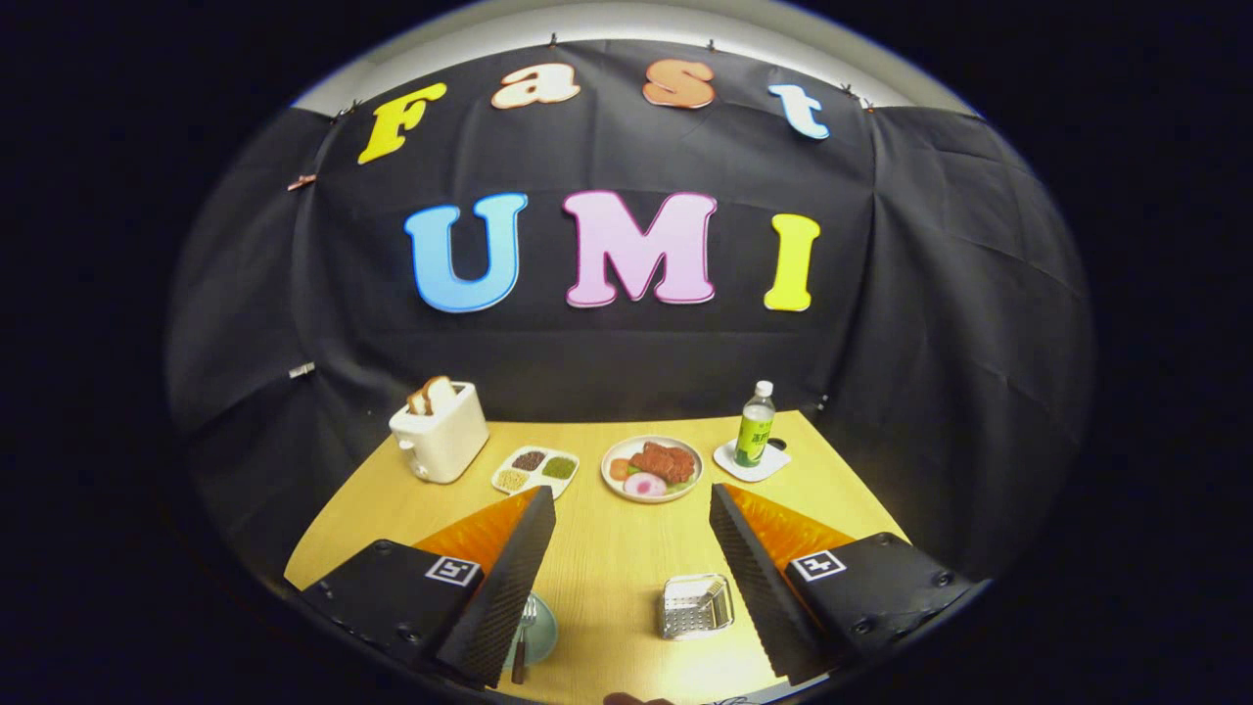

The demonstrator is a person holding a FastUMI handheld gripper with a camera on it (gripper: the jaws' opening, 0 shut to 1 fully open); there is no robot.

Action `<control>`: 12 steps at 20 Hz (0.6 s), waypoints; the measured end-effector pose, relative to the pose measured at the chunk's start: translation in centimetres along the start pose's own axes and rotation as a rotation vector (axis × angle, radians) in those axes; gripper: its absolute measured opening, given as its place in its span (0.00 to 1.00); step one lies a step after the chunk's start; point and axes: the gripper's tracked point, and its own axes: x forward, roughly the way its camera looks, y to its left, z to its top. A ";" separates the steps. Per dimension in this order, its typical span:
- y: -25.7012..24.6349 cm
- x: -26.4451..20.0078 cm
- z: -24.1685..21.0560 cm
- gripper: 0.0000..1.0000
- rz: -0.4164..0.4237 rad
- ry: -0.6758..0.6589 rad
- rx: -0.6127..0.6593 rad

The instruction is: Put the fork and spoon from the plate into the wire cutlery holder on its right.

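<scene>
A wooden table (pixel 607 548) under the gripper (pixel 632 509), whose two fingers stand wide apart, holding nothing. Near the left finger a fork (pixel 525 627) lies on a pale blue plate (pixel 544 627). To its right, beside the right finger, sits the wire cutlery holder (pixel 695 605). Far back stand a toaster (pixel 440 436), a plate of food (pixel 652 468) and a green bottle (pixel 755 426).

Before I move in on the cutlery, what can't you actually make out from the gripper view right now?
- Spoon: cannot find it; the left finger of the open gripper covers most of the plate.
- Fork: its tines and brown handle show beside that finger; whether anything lies under it is hidden.
- Wire cutlery holder: its right side is covered by the right finger; too small to tell what is inside.
</scene>
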 end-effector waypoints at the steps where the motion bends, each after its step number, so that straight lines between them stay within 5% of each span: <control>1: 0.7 0.3 -0.8 0.99 0.019 0.021 -0.010; 12: 11.1 3.5 -17.2 0.99 0.226 0.432 -0.158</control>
